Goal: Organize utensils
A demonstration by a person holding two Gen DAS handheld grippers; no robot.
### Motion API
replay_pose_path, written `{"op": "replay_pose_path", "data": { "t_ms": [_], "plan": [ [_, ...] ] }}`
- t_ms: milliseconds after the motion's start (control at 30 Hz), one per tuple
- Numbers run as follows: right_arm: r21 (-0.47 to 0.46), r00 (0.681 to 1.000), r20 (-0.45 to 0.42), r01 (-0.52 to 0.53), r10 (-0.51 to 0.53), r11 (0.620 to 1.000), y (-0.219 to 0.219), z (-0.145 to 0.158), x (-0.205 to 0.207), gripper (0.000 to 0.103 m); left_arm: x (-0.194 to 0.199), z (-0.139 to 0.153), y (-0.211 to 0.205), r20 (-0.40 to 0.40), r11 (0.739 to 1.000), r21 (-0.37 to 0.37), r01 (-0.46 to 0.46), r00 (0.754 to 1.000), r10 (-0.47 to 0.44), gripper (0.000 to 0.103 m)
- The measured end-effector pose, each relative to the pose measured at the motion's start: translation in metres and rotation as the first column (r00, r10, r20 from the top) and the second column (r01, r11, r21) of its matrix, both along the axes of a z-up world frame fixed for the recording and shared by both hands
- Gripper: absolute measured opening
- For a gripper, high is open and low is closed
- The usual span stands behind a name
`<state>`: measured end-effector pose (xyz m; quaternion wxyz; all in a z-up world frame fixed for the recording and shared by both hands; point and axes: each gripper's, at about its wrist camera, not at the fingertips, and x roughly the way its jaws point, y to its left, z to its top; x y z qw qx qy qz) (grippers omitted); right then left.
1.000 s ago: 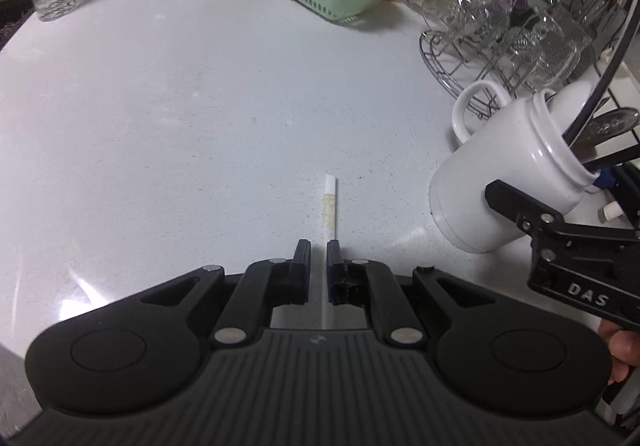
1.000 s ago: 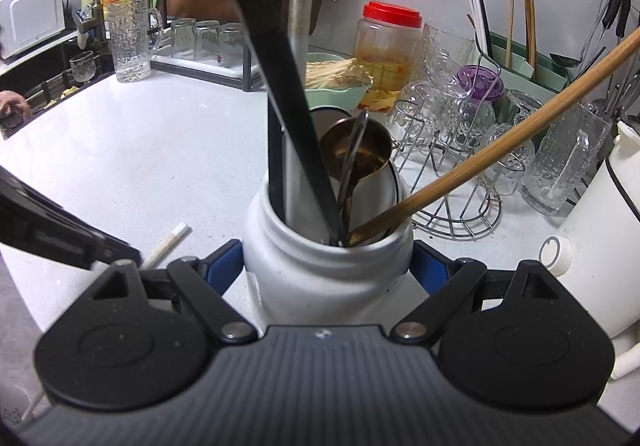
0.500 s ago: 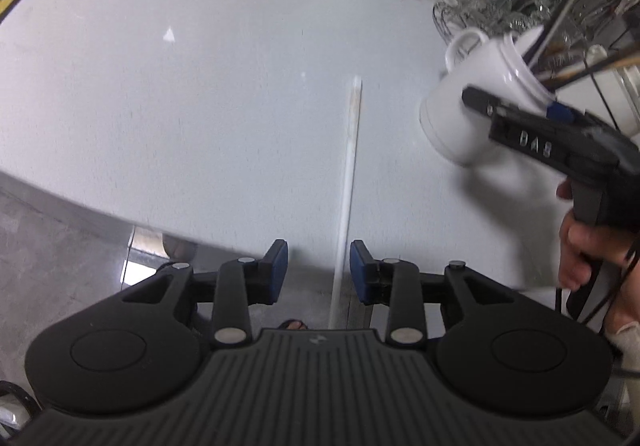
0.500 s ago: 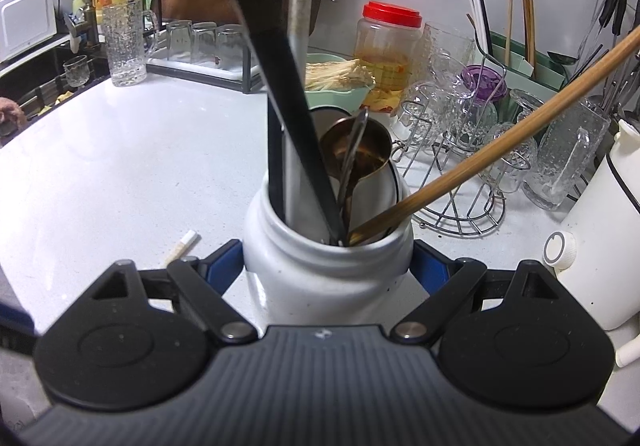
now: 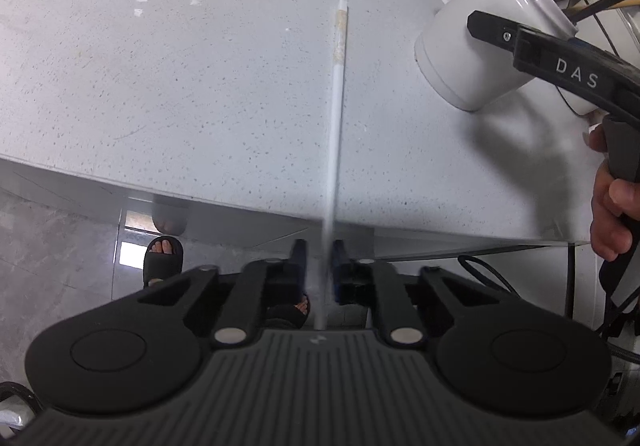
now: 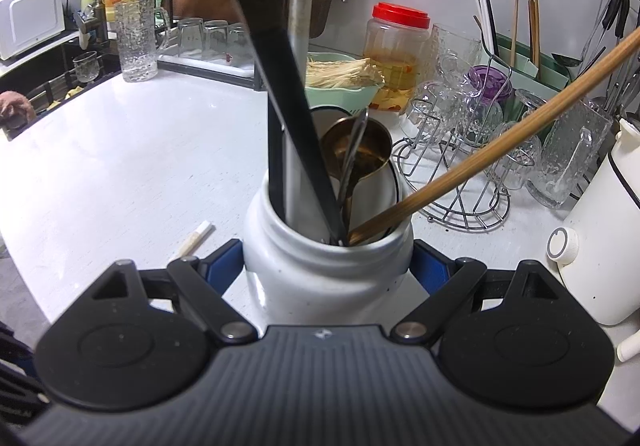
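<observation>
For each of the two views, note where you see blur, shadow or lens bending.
Left wrist view: the white chopstick smears into blur near the closing left gripper; the white jar casts a soft shadow on the counter, whose edge looks bent. Right wrist view: the black handle near the lens is soft, and the wall tiles curve.

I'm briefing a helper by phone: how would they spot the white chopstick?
On the pale speckled countertop, look beside the white utensil jar. The white chopstick lies flat, its near end past the counter edge between the closing left gripper jaws. It alone lies outside the jar.
</observation>
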<state>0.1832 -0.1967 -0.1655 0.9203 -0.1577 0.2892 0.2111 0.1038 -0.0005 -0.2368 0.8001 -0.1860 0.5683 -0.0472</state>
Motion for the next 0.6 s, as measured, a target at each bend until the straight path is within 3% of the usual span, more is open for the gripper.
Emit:
{"op": "replay_pose_path", "data": {
  "t_ms": [233,600],
  "plan": [
    [-0.002,1.000,0.000,-0.004,0.004,1.000,0.001,0.000,-0.004,0.091,-0.002,0.019,0.011,0.028,1.000,0.027,-0.006,1.000,0.005,0.005],
    [0.008,1.000,0.014,0.023,-0.024,1.000,0.002,-0.002,-0.006,0.091,0.018,0.097,0.037,0.139,0.997,0.077,-0.006,0.990,-0.005,0.005]
  ]
}}
